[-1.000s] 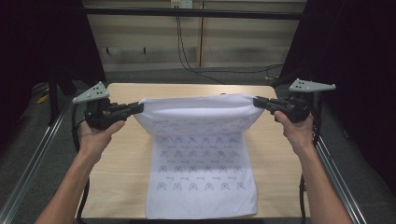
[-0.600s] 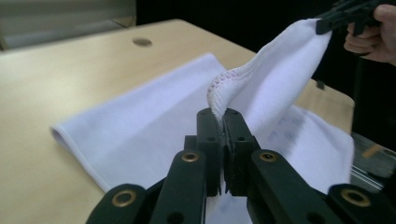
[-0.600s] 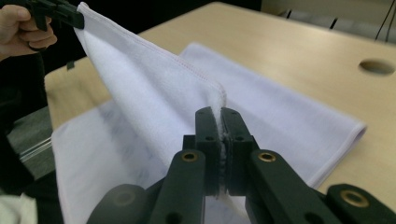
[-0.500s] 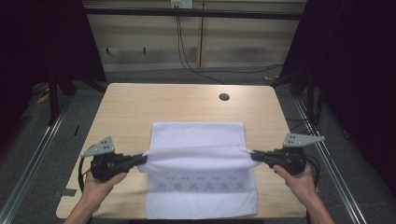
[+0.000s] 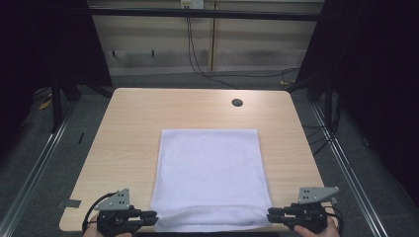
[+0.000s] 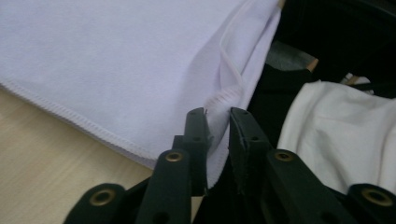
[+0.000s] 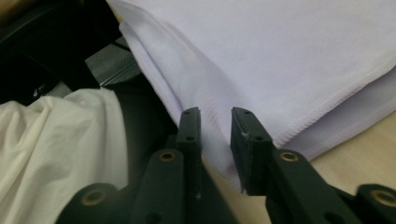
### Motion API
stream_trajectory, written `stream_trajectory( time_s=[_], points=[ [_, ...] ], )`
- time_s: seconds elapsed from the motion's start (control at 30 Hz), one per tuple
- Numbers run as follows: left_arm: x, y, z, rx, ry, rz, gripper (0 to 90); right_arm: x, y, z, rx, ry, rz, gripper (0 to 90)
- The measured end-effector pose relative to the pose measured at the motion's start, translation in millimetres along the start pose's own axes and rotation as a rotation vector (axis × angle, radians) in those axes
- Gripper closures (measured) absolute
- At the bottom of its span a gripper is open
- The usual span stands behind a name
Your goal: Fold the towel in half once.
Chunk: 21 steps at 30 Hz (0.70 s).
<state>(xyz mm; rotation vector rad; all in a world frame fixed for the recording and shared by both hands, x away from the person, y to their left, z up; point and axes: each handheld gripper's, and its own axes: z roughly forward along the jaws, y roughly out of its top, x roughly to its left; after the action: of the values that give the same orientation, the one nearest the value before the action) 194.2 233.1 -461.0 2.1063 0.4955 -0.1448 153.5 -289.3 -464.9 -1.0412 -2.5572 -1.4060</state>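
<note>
no readable text, label, brand, number or sign on anything in view

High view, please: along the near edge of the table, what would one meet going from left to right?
Left black two-jaw tool → folded white cloth on the light wooden table → right black two-jaw tool.

Both hands are being cut off by the high view's bottom edge. The folded white cloth's near hem is running past it; lower layers are lying hidden.
</note>
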Motion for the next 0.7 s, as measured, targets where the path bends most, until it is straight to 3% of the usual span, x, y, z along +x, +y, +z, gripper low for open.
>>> stream_trajectory(
  time_s=[0.03,0.1,0.23,0.3,0.33,0.4,0.43,0.53,0.6,0.7],
  points=[
    [-2.7,0.8,-1.7,-0.007,-0.016,0.008,75.4,2.8,-1.0,-2.2,-0.001,-0.007,-0.010,71.8],
    [-4.2,1.3,-3.7,-0.003,-0.022,0.012,74.6,7.6,-4.4,-9.0,-0.017,0.032,0.000,71.8],
    [7.7,4.0,-1.9,-0.012,0.014,-0.035,69.9,5.5,-6.2,-12.8,-0.048,-0.014,0.014,70.4],
    [23.3,11.8,4.0,-0.019,0.035,-0.060,69.5,-10.6,3.6,-6.2,-0.085,-0.072,0.029,68.2],
    [32.8,17.3,8.0,-0.024,0.045,-0.077,69.5,-10.6,3.6,-6.2,-0.085,-0.072,0.029,68.2],
    [54.2,28.5,16.2,-0.031,0.099,-0.105,66.3,-22.5,14.5,-1.3,-0.105,-0.118,0.030,65.3],
    [66.1,33.2,20.1,-0.042,0.099,-0.126,68.0,-28.3,20.3,0.9,-0.102,-0.132,0.033,65.3],
    [96.4,45.6,31.4,-0.027,0.153,-0.155,69.4,-45.9,36.6,9.9,-0.113,-0.137,0.037,66.1],
    [115.0,50.9,40.2,-0.022,0.165,-0.190,70.1,-57.4,47.6,19.4,-0.108,-0.152,0.034,65.8],
    [131.5,54.7,51.6,0.009,0.193,-0.196,69.2,-72.9,64.9,36.6,-0.082,-0.189,0.015,64.0]
  ],
)
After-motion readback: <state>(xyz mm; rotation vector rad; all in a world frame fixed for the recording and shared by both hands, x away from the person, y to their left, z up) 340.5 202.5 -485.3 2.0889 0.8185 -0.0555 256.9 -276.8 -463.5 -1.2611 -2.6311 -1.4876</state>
